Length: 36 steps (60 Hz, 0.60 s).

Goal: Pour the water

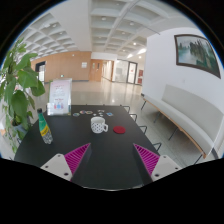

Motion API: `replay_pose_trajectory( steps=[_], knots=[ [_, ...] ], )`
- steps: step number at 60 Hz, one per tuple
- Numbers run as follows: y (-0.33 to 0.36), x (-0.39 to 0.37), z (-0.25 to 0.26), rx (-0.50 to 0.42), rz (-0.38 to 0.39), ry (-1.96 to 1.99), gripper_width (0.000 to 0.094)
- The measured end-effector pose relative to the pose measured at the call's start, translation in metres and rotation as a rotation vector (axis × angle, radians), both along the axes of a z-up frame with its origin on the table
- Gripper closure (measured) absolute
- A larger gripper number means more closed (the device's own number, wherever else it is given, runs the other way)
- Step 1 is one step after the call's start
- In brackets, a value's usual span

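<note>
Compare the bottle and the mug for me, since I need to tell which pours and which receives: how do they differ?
The bottle is tall, slim and greenish; the mug is short, wide and white with a handle. The bottle stands beside the plant, the mug nearer mid-table. Both stand upright on the dark table, beyond the open gripper.

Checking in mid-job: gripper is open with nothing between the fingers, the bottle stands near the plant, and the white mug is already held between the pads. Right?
Not quite. In the gripper view the white mug is not held: it stands on the dark table, well beyond the fingers. The rest holds: the gripper is open and empty, and the bottle stands near the plant.
</note>
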State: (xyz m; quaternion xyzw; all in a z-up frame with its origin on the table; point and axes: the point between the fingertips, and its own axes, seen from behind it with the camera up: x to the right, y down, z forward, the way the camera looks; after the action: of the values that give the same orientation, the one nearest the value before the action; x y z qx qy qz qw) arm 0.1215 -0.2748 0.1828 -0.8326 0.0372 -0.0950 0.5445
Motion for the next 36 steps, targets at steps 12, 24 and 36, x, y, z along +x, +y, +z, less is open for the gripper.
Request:
replay_pose_trajectory(
  steps=[12,24,36],
  knots=[
    [-0.020,-0.007,0.002,-0.026,-0.008,-0.031,0.0075],
    [-0.027,-0.074,-0.049,-0.078,0.071,-0.003,0.0079],
    [0.015,-0.191,-0.085,-0.046,0.202,0.044,0.0077]
  ],
)
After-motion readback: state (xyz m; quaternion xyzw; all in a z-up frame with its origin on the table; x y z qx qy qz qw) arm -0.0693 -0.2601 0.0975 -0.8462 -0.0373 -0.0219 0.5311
